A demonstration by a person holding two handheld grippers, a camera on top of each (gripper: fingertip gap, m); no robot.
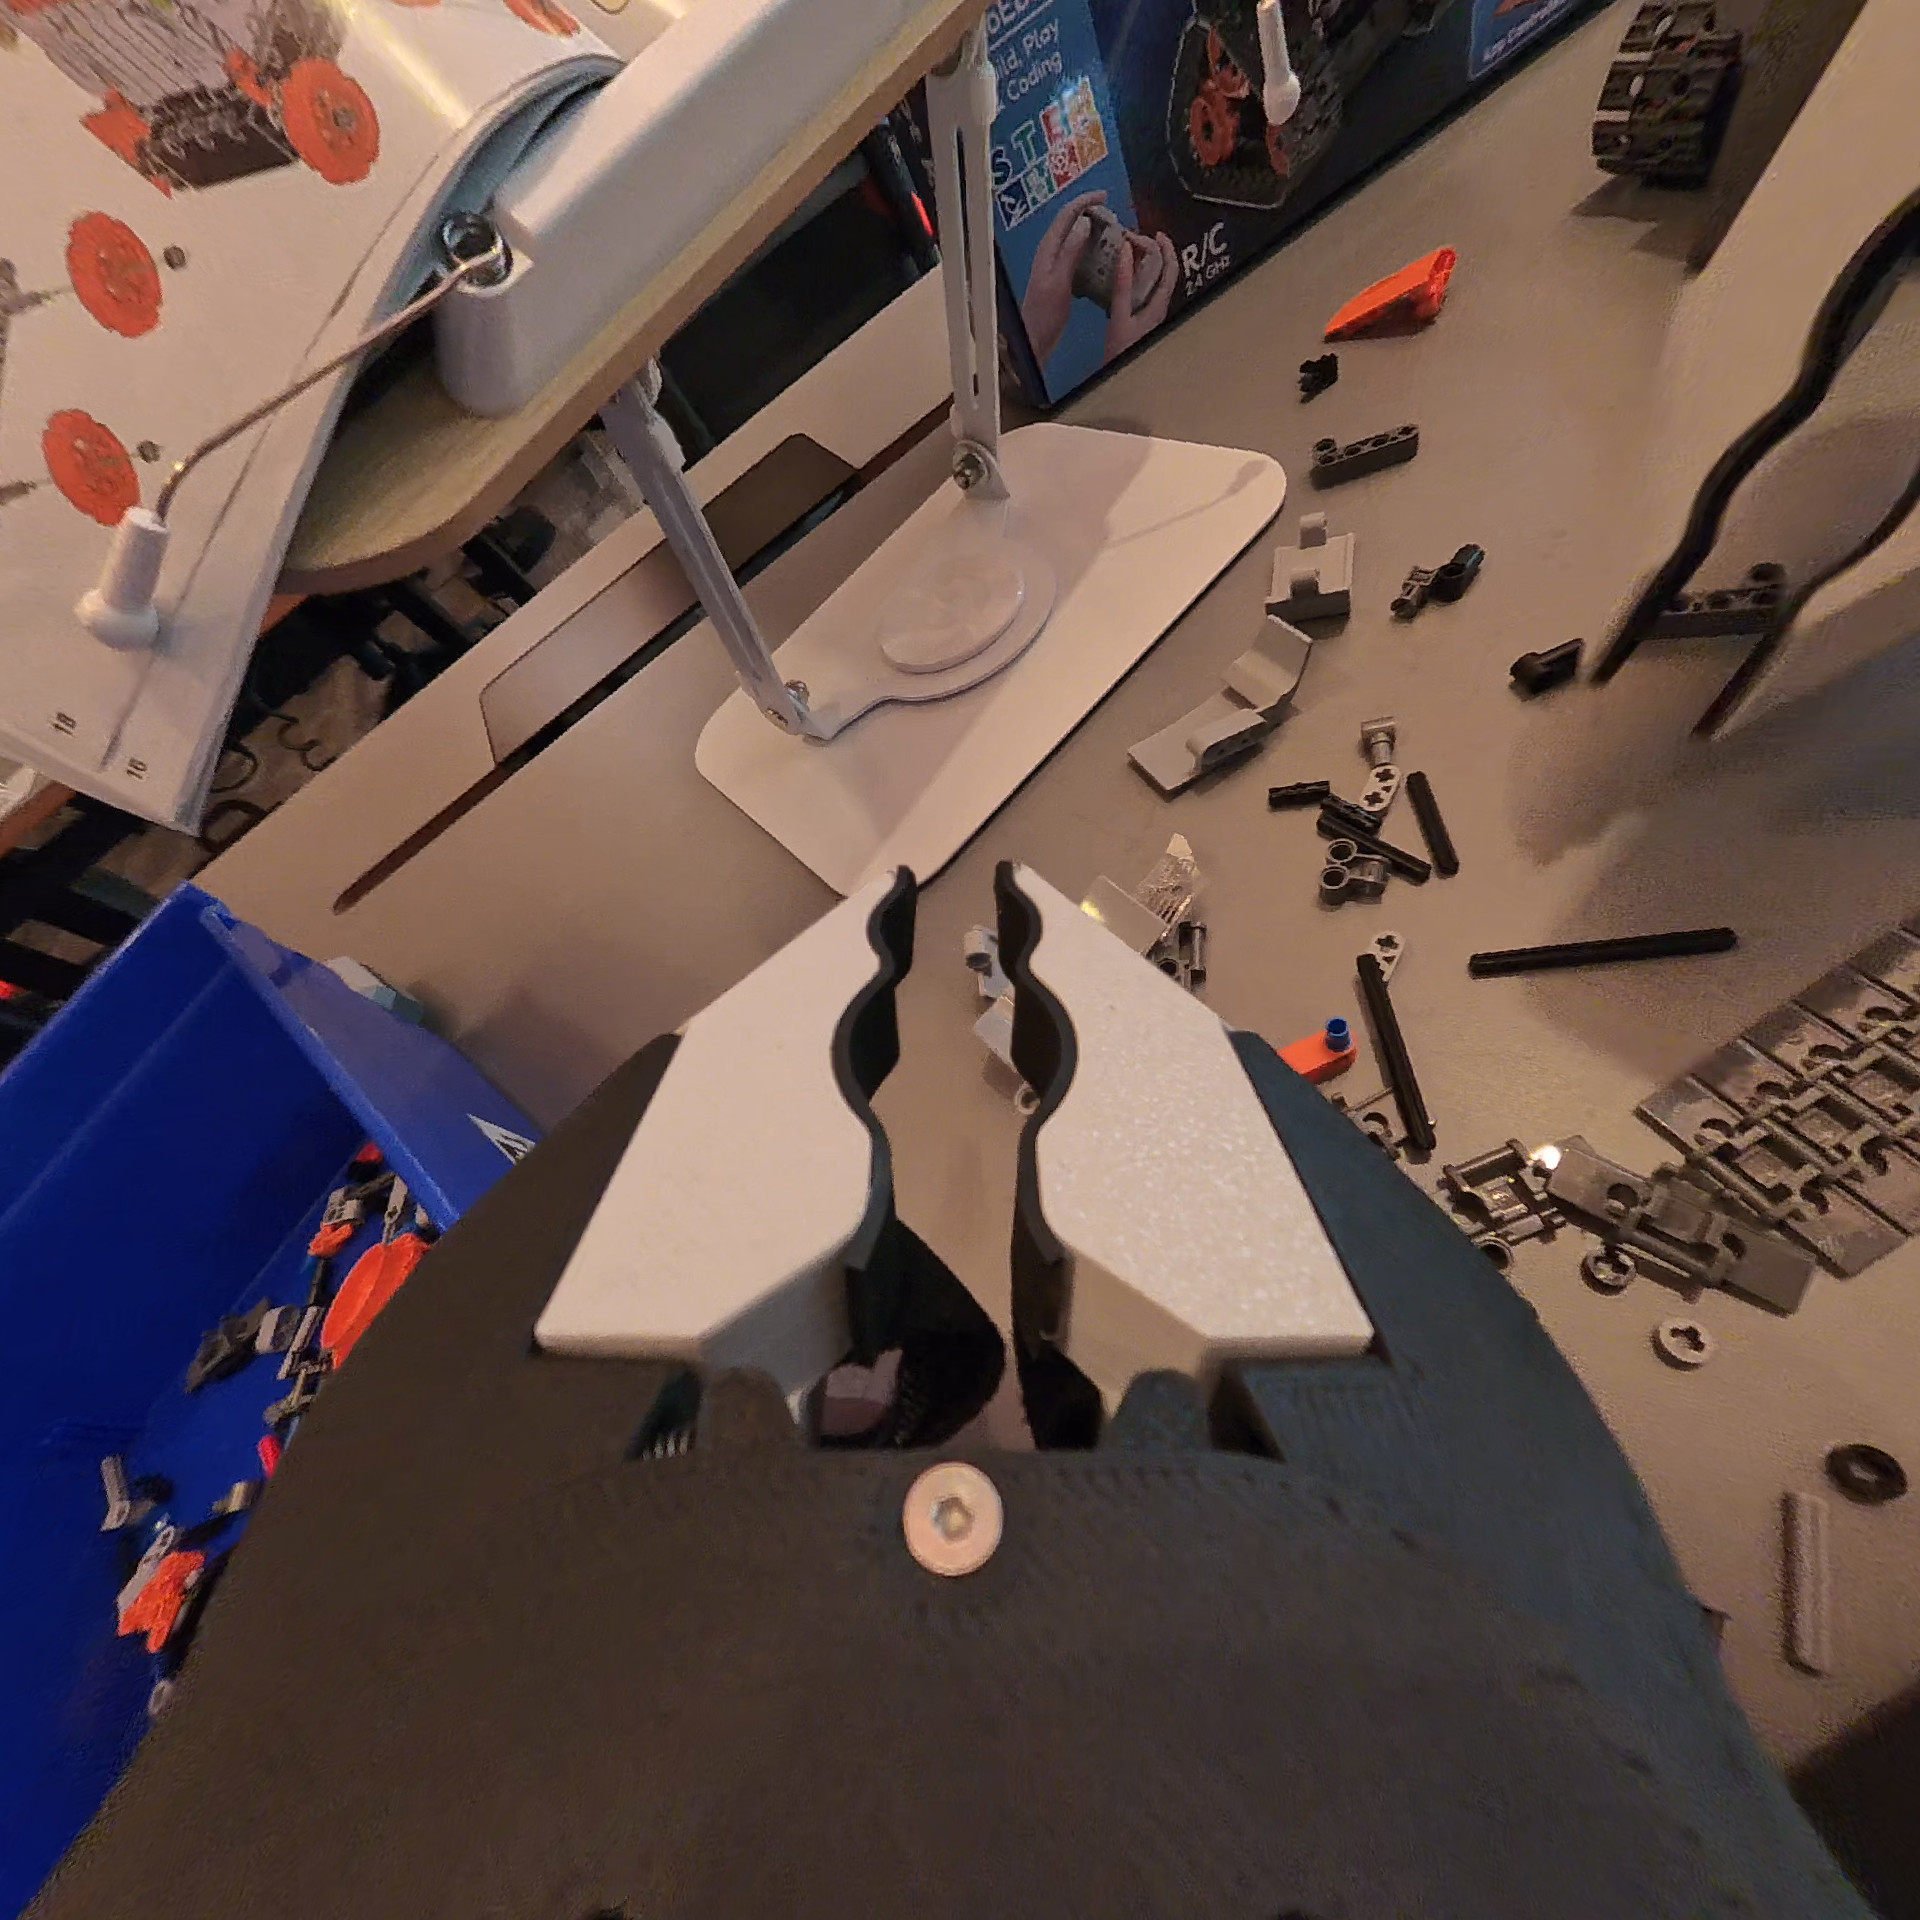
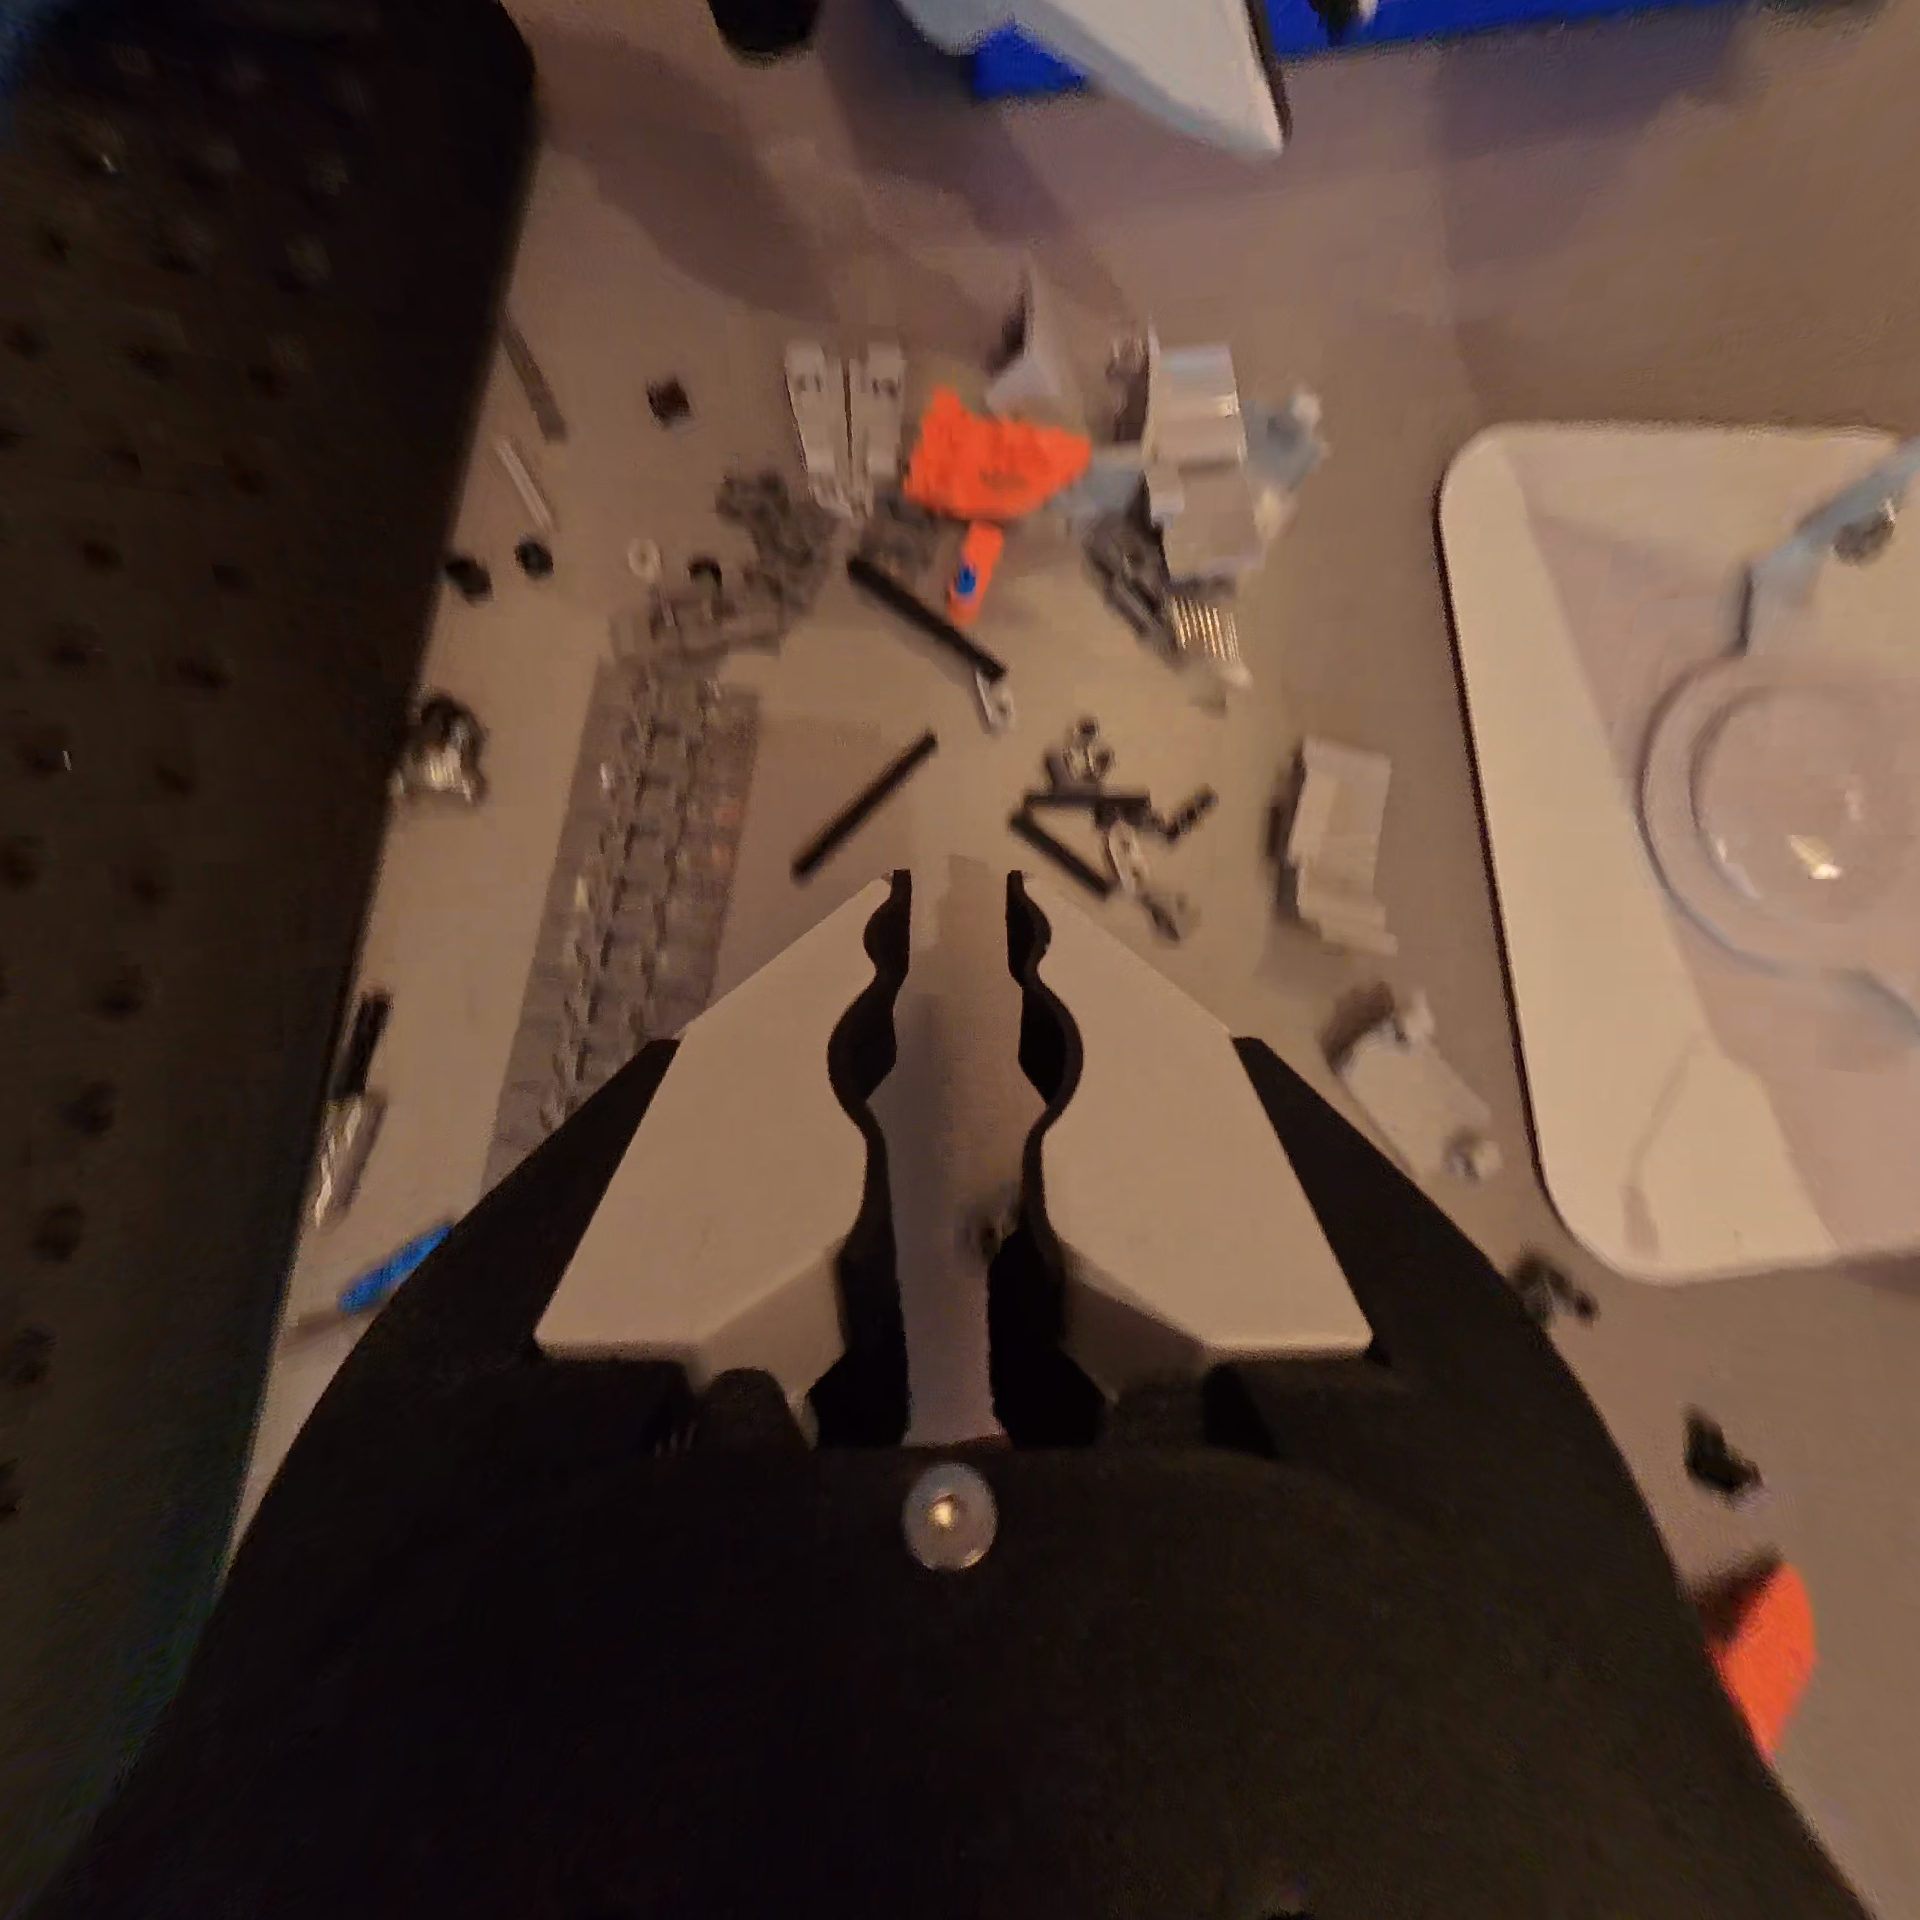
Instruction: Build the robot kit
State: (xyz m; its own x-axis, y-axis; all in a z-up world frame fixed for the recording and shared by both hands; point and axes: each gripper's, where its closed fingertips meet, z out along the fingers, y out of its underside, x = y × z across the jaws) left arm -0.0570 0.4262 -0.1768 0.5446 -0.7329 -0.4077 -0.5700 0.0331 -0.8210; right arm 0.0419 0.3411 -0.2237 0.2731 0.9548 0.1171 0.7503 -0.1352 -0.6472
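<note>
The left gripper (image 1: 954,883), its grey fingers slightly spread and holding nothing, hovers above a grey table (image 1: 1558,540) strewn with small black and grey plastic building pieces (image 1: 1371,831), near a white flat-based stand (image 1: 1091,623) and a blue bin (image 1: 156,1195). In the left wrist view the right gripper (image 1: 1683,644) pinches a small dark grey beam (image 1: 1730,605). Its own view is blurred.

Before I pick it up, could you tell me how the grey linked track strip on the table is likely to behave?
The grey track strip looks built of many hinged links, so it would probably droop if lifted by one end. Lying flat on the table, it seems unlikely to roll. Pushed endwise, it may buckle at the joints.
</note>
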